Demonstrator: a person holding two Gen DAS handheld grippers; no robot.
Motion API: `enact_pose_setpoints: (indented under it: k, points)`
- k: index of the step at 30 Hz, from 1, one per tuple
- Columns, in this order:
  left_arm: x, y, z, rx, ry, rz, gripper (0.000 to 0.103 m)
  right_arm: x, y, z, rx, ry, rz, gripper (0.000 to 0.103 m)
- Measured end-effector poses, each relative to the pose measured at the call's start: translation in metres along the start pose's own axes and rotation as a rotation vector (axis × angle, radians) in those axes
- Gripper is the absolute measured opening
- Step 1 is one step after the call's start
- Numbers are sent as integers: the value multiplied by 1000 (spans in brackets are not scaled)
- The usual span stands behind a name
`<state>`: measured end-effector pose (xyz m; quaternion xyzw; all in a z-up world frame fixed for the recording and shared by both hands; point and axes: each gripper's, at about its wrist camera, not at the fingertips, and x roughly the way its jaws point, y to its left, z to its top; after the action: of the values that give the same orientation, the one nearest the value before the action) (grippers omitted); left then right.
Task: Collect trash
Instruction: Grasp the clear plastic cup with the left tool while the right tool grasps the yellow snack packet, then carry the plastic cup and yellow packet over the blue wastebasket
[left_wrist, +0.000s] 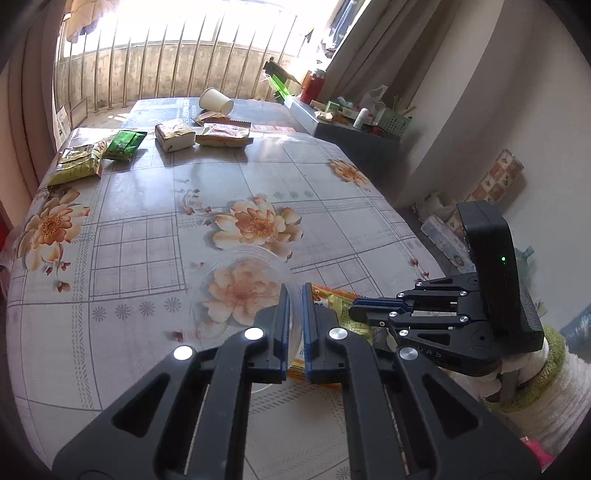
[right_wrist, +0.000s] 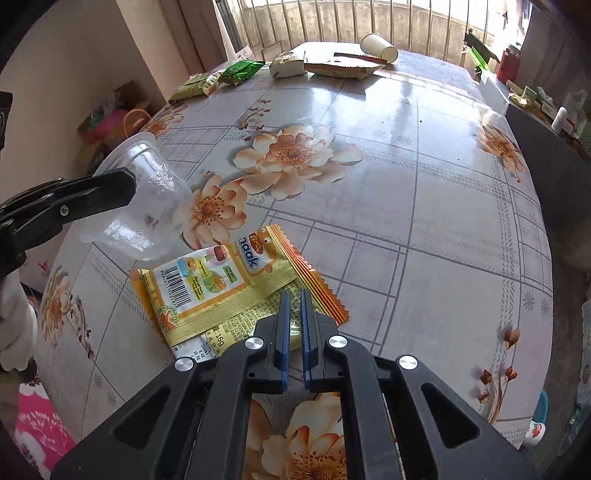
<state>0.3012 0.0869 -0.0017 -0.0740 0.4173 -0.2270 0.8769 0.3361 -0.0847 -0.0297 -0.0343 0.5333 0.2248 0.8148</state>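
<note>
The right gripper (right_wrist: 293, 295) has its jaws drawn together on the near edge of the yellow snack wrapper (right_wrist: 229, 284), which lies flat on the flowered tablecloth (right_wrist: 424, 206) at about 6 o'clock of the table. The bite looks shallow — only the wrapper's lower margin sits between the blue pads, so a quick lift could let the slick foil slide free.

At about 10 o'clock from that wrapper, the left gripper (right_wrist: 125, 184) is clamped on the rim of a clear plastic cup (right_wrist: 144, 206), held tilted just above the table and just beside the wrapper's top left corner. In the left wrist view the cup wall (left_wrist: 251, 280) is pinched thin between nearly closed pads; squeezing harder could crack or fold it, and a swing could knock the wrapper out from under the right gripper.

Well apart, along the far edge near 12 o'clock, more trash waits: two green packets (right_wrist: 221, 75), a tissue pack (right_wrist: 286, 66), a flat red wrapper (right_wrist: 340, 68) and a tipped paper cup (right_wrist: 378, 46) — that one, I judge, may roll if bumped.
</note>
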Motion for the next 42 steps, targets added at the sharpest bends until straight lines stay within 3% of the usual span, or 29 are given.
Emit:
enact_pose_setpoints:
  k: [10, 22, 24, 26, 30, 35, 40, 42]
  points:
    - [-57, -78, -84, 70, -34, -93, 5, -47, 8, -98, 48, -16, 6, 6]
    - [-46, -117, -124, 166, 17, -3, 5, -91, -26, -148, 325, -120, 130, 7]
    - [-45, -124, -128, 199, 18, 14, 5, -101, -38, -162, 411, -139, 171, 14]
    - [-45, -129, -131, 226, 16, 34, 5, -107, -48, -176, 492, -145, 230, 34]
    - [-44, -135, -135, 251, 14, 41, 5, -95, -58, -201, 612, -81, 388, 40]
    - [-41, -141, -137, 273, 18, 52, 6, -73, -49, -207, 661, -34, 498, 40]
    - [-37, -146, -139, 291, 26, 60, 6, -63, -38, -197, 671, -41, 516, 40]
    - [-36, -150, -141, 301, 28, 62, 6, -62, -39, -196, 679, -41, 506, 33]
